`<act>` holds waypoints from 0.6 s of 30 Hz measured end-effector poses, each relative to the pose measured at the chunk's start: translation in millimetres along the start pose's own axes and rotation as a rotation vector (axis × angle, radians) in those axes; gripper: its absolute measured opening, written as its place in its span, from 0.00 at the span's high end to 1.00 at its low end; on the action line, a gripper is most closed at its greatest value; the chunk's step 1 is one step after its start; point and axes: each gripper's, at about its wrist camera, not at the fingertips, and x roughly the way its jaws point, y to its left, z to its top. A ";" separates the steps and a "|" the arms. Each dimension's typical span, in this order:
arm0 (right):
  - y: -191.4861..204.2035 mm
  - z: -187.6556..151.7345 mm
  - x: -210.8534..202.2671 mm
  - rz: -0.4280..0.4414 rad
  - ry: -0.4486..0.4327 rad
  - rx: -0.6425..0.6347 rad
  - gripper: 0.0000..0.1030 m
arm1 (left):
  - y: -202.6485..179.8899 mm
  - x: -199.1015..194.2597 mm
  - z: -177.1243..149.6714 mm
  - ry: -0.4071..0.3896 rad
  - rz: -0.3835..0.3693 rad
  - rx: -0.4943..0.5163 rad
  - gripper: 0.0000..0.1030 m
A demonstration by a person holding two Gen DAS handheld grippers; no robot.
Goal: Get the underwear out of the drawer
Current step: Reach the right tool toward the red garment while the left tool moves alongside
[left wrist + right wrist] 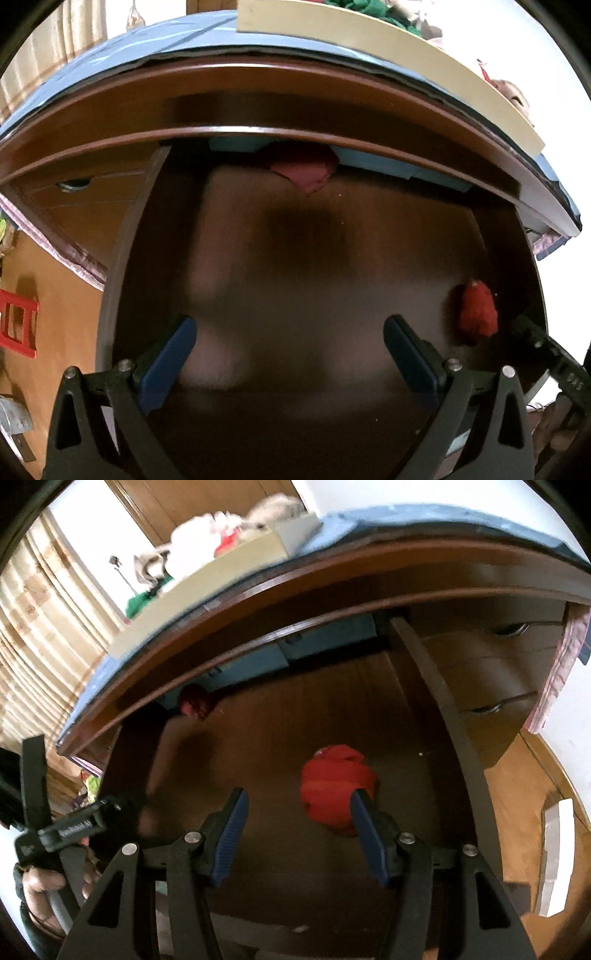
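Inside the pulled-out drawer, toward its front: bright red underwear, bunched. Just short of it, right hand-held gripper — spread wide, empty, ready to close. Left hand-held gripper likewise agape, holding nothing, over bare drawer floor.

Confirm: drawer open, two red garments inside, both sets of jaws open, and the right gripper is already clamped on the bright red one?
Not quite. The right gripper is not clamped on the bright red garment; the right wrist view shows its jaws spread wide, the garment lying on the drawer floor just ahead. The rest holds: the left gripper is open too, and a darker red garment sits at the back.
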 end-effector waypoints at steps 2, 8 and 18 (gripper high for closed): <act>-2.8 7.5 11.9 -0.015 0.067 -0.010 0.42 | -2.1 1.0 4.6 0.000 0.014 0.009 0.00; 6.2 27.5 17.5 0.001 0.109 -0.046 0.42 | 4.8 5.3 2.1 0.007 0.010 -0.020 0.00; 83.3 39.1 57.7 0.188 0.105 -0.153 0.57 | 24.0 -2.4 -2.9 -0.007 0.026 -0.019 0.06</act>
